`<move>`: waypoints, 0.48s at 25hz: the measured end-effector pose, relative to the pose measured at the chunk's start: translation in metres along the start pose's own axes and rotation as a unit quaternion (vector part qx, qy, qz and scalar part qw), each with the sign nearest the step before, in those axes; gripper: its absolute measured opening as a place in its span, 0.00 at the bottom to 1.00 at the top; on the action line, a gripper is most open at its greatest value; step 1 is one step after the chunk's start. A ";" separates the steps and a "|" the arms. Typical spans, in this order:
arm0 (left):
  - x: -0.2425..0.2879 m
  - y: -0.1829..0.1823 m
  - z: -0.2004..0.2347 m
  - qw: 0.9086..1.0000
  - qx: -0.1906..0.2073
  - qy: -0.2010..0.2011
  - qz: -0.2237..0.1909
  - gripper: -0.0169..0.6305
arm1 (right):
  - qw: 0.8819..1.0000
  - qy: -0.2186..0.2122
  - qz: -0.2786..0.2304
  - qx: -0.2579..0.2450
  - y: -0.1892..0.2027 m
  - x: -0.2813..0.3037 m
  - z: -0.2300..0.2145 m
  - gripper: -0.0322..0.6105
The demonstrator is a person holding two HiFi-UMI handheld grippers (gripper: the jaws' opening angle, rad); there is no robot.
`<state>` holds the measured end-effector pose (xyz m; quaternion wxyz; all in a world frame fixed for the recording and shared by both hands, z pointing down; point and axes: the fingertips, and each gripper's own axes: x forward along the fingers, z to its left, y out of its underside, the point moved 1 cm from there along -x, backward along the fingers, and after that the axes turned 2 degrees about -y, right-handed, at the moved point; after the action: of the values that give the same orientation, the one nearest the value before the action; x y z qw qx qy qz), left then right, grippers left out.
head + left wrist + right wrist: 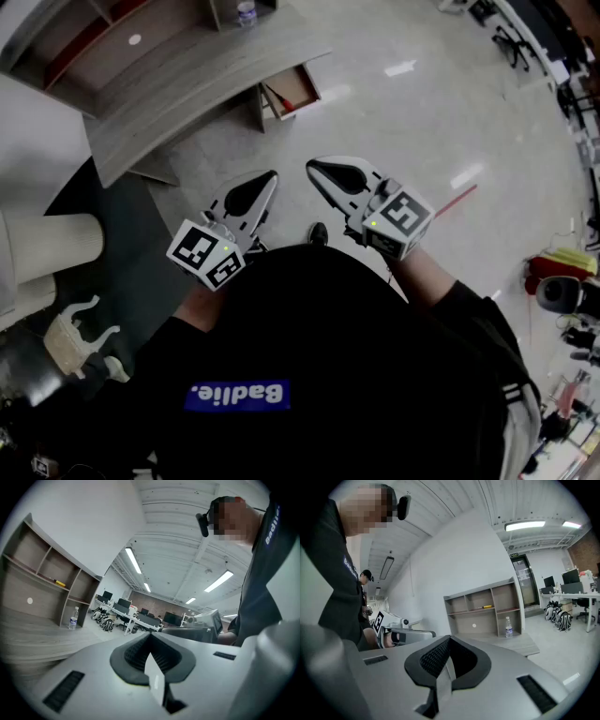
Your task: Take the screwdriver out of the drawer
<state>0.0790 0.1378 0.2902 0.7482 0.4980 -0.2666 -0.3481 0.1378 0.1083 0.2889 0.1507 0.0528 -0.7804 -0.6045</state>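
Distance is our first worry: at the left the grey desk (178,84) stands well apart from us, and we hold both tools up near our chest, nowhere near it. Our left gripper (266,180) has its jaws pressed together with nothing between them. Just right of it and farther off, the drawer (302,86) hangs open below the desk edge. A slim red thing lying along its left wall is what we take for the screwdriver (278,97). Our right gripper (319,171) is likewise closed and empty. If we reach in without first spreading the jaws, we would only shove the screwdriver about or nudge the drawer inwards. Lying so close to the wall, it may leave no room for a jaw on that side, and so thin a handle could roll or slip out of a shallow pinch.
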 end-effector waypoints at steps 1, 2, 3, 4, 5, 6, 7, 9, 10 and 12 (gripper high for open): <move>-0.001 -0.001 0.001 1.000 0.001 0.000 0.001 0.03 | 1.000 -0.001 0.001 0.000 0.001 0.001 0.001 0.10; -0.001 -0.001 0.001 1.000 0.002 -0.001 0.002 0.03 | 1.000 -0.001 0.002 0.000 0.002 0.001 0.001 0.10; -0.002 -0.002 0.002 1.000 0.003 -0.001 0.002 0.03 | 1.000 -0.002 0.003 0.000 0.003 0.002 0.001 0.10; -0.002 -0.003 0.003 1.000 0.004 -0.001 0.001 0.03 | 1.000 -0.002 0.005 0.000 0.004 0.002 0.001 0.10; -0.002 -0.004 0.003 1.000 0.004 -0.001 0.000 0.03 | 1.000 -0.001 0.007 0.001 0.004 0.002 0.001 0.10; -0.002 -0.004 0.004 1.000 0.003 -0.002 0.000 0.03 | 1.000 0.000 0.008 0.002 0.005 0.001 0.001 0.10; -0.003 -0.004 0.004 1.000 0.001 -0.002 0.000 0.03 | 1.000 0.001 0.008 0.003 0.006 0.002 0.001 0.10; -0.005 -0.003 0.006 1.000 -0.001 -0.002 0.000 0.03 | 1.000 0.002 0.006 0.003 0.005 0.005 0.001 0.10; -0.005 -0.002 0.007 1.000 -0.001 -0.002 0.000 0.03 | 1.000 0.002 0.006 0.002 0.004 0.007 0.001 0.10; -0.005 -0.002 0.010 1.000 -0.001 0.000 0.000 0.03 | 1.000 0.001 0.006 0.000 0.004 0.011 0.001 0.10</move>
<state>0.0680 0.1360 0.2913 0.7484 0.4974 -0.2667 -0.3484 0.1276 0.1078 0.2942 0.1550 0.0491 -0.7807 -0.6034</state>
